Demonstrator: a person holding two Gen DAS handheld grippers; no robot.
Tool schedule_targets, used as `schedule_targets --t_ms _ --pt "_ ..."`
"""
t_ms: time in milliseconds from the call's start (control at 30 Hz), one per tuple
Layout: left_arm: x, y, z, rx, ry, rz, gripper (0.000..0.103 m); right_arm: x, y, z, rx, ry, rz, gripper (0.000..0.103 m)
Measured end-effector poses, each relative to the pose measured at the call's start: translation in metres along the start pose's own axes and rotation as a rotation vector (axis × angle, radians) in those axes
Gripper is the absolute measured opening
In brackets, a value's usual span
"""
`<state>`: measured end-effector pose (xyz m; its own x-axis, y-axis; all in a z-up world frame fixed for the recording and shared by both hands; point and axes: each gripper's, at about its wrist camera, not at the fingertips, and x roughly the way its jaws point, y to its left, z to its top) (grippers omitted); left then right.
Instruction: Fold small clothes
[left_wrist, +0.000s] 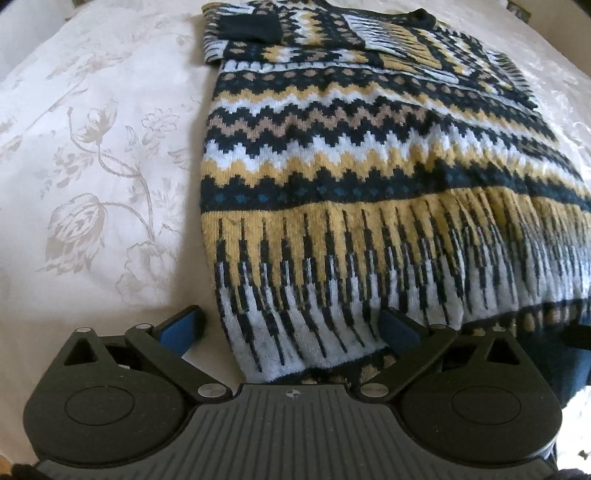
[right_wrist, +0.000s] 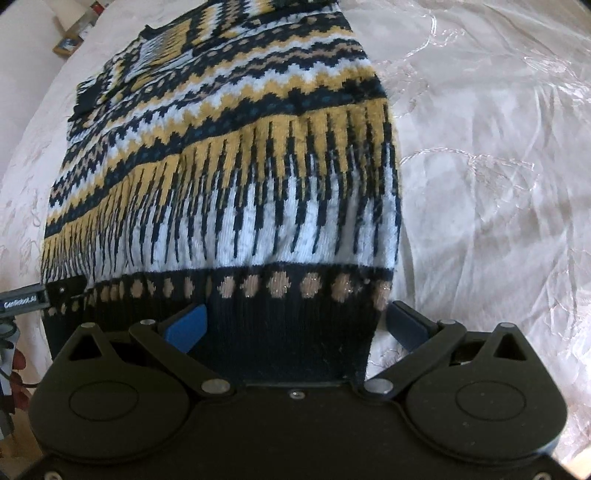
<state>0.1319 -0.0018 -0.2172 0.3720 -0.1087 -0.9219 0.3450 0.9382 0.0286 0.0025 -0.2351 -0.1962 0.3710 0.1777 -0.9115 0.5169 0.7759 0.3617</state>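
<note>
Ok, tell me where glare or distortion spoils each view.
Left wrist view: fisheye bends the sweater; the bedspread looks evenly lit, its pattern clear. Right wrist view: same bending; glare washes out the bedspread at right.

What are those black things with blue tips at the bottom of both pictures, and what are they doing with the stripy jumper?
They are two claws that a person holds, one in each hand. A camera on each claw looks along its fingers, so one picture comes from the left claw and the other from the right claw. A knitted jumper with navy, yellow and white zigzags lies on a white flowery bedcover, its sleeves already folded in. Both claws are wide open at the jumper's bottom edge, one near each corner. The fabric lies between their blue fingers, but they are not pinching it, so nothing is held.
</note>
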Motion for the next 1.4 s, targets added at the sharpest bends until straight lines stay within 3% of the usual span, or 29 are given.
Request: schedule_targets --t_ms 267,333,500,767,1300,1400 --pt "-0.008 -0.001 -0.001 -0.005 0.014 -0.007 0.101 -0.006 -0.004 -0.024 -0.034 -0.125 0.037 0.103" --pt "-0.016 0.002 -0.011 -0.012 -0.004 -0.019 0.095 -0.008 -0.004 -0.032 -0.053 -0.151 0.043 0.103" --pt "-0.036 0.001 -0.045 -0.032 -0.046 -0.048 0.093 -0.011 -0.007 -0.036 -0.085 -0.147 0.066 0.103" --pt "-0.039 0.008 -0.078 -0.106 -0.039 -0.074 0.093 -0.011 -0.007 -0.046 -0.143 -0.158 0.092 0.103" --pt "-0.028 0.011 -0.054 -0.164 -0.05 -0.108 0.092 -0.014 -0.03 -0.038 -0.059 -0.155 0.231 0.103" --pt "-0.031 0.012 -0.055 -0.162 -0.055 -0.122 0.084 -0.014 -0.033 -0.035 -0.047 -0.147 0.251 0.103"
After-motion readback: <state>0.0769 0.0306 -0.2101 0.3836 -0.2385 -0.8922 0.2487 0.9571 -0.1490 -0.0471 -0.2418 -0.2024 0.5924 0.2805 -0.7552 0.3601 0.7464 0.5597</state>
